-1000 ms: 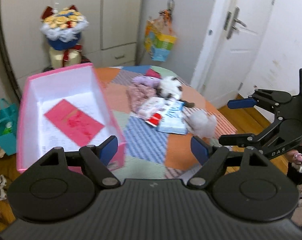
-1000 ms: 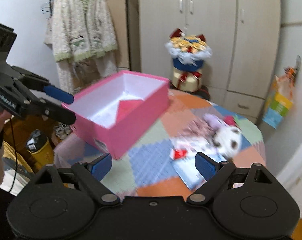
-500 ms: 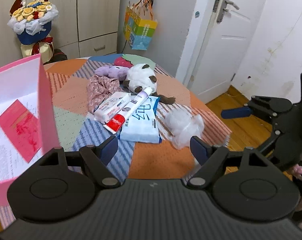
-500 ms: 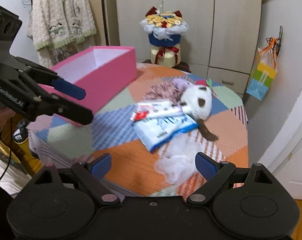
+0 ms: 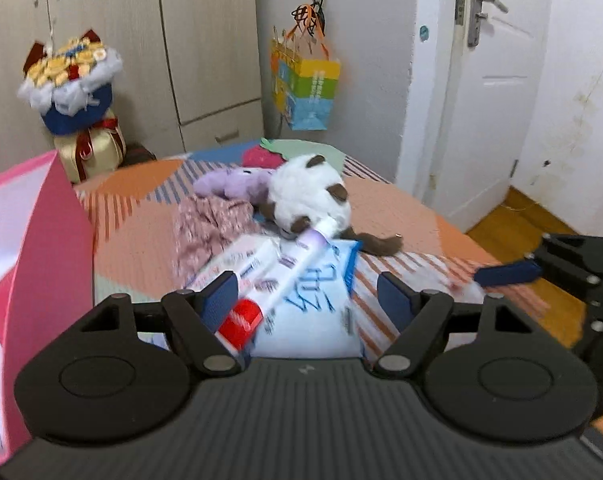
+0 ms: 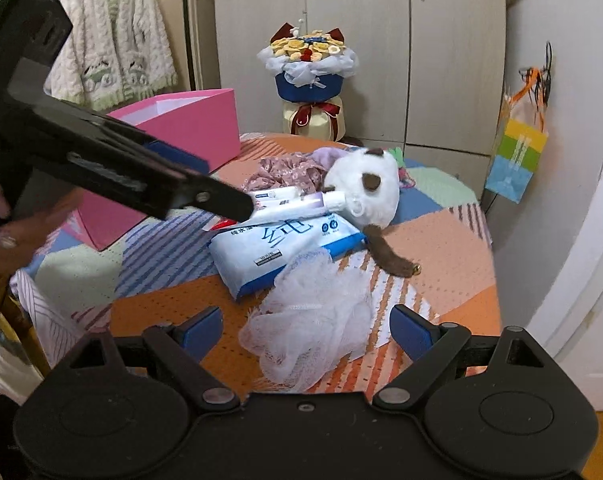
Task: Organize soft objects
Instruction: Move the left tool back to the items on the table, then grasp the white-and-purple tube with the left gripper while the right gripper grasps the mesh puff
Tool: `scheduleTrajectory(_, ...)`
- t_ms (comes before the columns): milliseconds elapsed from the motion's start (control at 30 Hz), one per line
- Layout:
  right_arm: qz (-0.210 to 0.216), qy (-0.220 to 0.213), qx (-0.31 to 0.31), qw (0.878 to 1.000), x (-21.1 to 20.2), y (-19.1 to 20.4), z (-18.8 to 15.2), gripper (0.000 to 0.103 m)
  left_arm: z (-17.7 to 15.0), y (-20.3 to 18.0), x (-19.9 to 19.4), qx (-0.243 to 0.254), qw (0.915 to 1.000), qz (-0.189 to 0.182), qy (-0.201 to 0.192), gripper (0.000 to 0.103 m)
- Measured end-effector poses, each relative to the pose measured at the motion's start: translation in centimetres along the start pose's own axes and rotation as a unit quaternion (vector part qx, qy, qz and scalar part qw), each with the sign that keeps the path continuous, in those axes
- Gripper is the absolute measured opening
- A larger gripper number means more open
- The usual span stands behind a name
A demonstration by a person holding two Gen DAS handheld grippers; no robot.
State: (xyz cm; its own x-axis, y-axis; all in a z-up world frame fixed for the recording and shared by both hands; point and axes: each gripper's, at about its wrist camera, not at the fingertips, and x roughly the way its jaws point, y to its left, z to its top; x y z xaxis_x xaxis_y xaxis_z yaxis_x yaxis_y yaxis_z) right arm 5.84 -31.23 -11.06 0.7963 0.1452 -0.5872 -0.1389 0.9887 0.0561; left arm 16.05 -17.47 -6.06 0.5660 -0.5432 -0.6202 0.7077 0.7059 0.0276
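On the patchwork table lie a white-and-brown plush toy (image 5: 307,196) (image 6: 365,186), a purple plush (image 5: 231,182), a floral cloth (image 5: 209,220) (image 6: 289,170), a white mesh bath pouf (image 6: 313,320), a blue-white wipes pack (image 5: 313,300) (image 6: 281,246), a toothpaste tube (image 5: 285,280) (image 6: 297,206) and a small box (image 5: 241,258). My left gripper (image 5: 307,298) is open, low over the tube and wipes pack. My right gripper (image 6: 306,328) is open, its fingers either side of the pouf. The pink box (image 5: 33,248) (image 6: 185,120) stands at the left.
A flower bouquet (image 5: 71,92) (image 6: 311,76) stands behind the table before the wardrobes. A colourful paper bag (image 5: 305,84) (image 6: 515,156) hangs on the wall. A white door (image 5: 485,92) is at the right. A cardigan (image 6: 113,64) hangs at the left.
Both grippers moved forward and down toward the pile. The left now hovers over the tube and wipes pack; the right has closed in around the pouf. The pink box slid out to the left.
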Motion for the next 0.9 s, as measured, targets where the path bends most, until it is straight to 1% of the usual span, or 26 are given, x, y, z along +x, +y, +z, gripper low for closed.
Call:
scheduleTrajectory(100, 0.006, -0.007, 0.021, 1.0, 0.5, -0.6, -0.4, 0.093, 0.2, -0.1, 1.9, 0.008, 0.9998, 0.017, 0.005, 0.071)
scheduleTrajectory(167, 0.008, -0.011, 0.021, 1.0, 0.7, -0.8, -0.5, 0.093, 0.3, 0.0, 3.0, 0.009, 0.9998, 0.012, 0.01, 0.063)
scheduleTrajectory(200, 0.009, -0.012, 0.018, 1.0, 0.7, -0.9, -0.5, 0.093, 0.3, 0.0, 3.5, 0.007, 0.9998, 0.008, 0.015, 0.061)
scheduleTrajectory(267, 0.007, -0.011, 0.006, 1.0, 0.9, -0.9, -0.5, 0.093, 0.3, 0.2, 4.7, 0.001, 0.9996, 0.004, 0.028, 0.053)
scheduleTrajectory(300, 0.005, -0.009, -0.002, 1.0, 1.0, -0.8, -0.5, 0.093, 0.2, 0.3, 5.0, -0.002, 0.9995, 0.006, 0.031, 0.053)
scheduleTrajectory(333, 0.001, -0.006, -0.008, 1.0, 1.3, -0.7, -0.6, 0.093, 0.2, 0.4, 5.1, -0.008, 0.9995, 0.007, 0.029, 0.052)
scheduleTrajectory(367, -0.002, -0.002, -0.01, 1.0, 1.6, -0.6, -0.6, 0.092, 0.2, 0.7, 5.0, -0.025, 0.9992, 0.002, 0.03, 0.051)
scheduleTrajectory(433, -0.007, 0.004, -0.001, 1.0, 2.0, -0.7, -0.6, 0.092, 0.4, 1.3, 4.7, -0.057, 0.9976, -0.018, 0.034, 0.049)
scheduleTrajectory(467, -0.006, 0.007, 0.003, 1.0, 2.2, -0.8, -0.5, 0.09, 0.5, 1.5, 4.6, -0.066, 0.9969, -0.019, 0.039, 0.045)
scheduleTrajectory(533, -0.006, 0.008, 0.007, 1.0, 2.4, -0.8, -0.5, 0.086, 0.8, 1.5, 4.8, -0.069, 0.9964, -0.011, 0.048, 0.04)
scheduleTrajectory(600, -0.007, 0.003, 0.011, 1.0, 2.5, -0.7, -0.5, 0.075, 1.1, 1.4, 5.3, -0.061, 0.9966, 0.003, 0.055, 0.039)
scheduleTrajectory(667, -0.009, 0.0, 0.015, 1.0, 2.5, -0.7, -0.6, 0.071, 1.3, 1.2, 6.2, -0.041, 0.9972, 0.025, 0.058, 0.038)
scheduleTrajectory(700, -0.011, -0.001, 0.014, 1.0, 2.5, -0.7, -0.7, 0.067, 1.3, 1.0, 6.5, -0.028, 0.9975, 0.028, 0.058, 0.039)
scheduleTrajectory(800, -0.014, -0.006, 0.013, 1.0, 2.4, -0.8, -0.9, 0.061, 1.3, 0.3, 6.8, 0.011, 0.9979, 0.034, 0.054, 0.039)
scheduleTrajectory(900, -0.006, -0.012, 0.017, 1.0, 2.0, -0.9, -1.0, 0.056, 1.4, 0.1, 6.7, 0.027, 0.9975, 0.033, 0.056, 0.039)
